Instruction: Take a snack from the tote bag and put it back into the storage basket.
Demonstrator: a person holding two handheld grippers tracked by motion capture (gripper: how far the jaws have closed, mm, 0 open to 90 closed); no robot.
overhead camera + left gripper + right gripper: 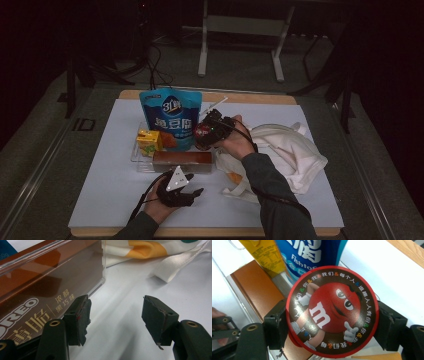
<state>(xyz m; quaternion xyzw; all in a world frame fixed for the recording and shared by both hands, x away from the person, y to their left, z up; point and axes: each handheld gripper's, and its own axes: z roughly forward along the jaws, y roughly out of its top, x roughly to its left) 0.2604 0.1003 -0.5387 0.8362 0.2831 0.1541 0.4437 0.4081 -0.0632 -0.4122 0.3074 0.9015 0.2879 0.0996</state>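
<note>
the right hand-held gripper (332, 315) is clenched on a round m&m's tin (332, 311), one jaw on each side of its red rim, lid face turned toward the camera. in the high view that tin (203, 132) hangs above the clear plastic tray (136, 156), just right of the blue fish tofu pouch (171, 117) that stands in the tray beside a yellow drink carton (149, 141). the free gap lies directly below and a little ahead of the tin, between the pouch and the brown oreo box (182, 161), whose long axis runs across the tray's near edge. the right hand is the nearer one, judged set to lower the tin there. the left hand-held gripper (115, 315) is released, jaws apart over bare desk (105, 190) just beside the oreo box (45, 287). a white cloth tote bag (287, 150) lies at the right of the white desk top; the room beyond is dark.
</note>
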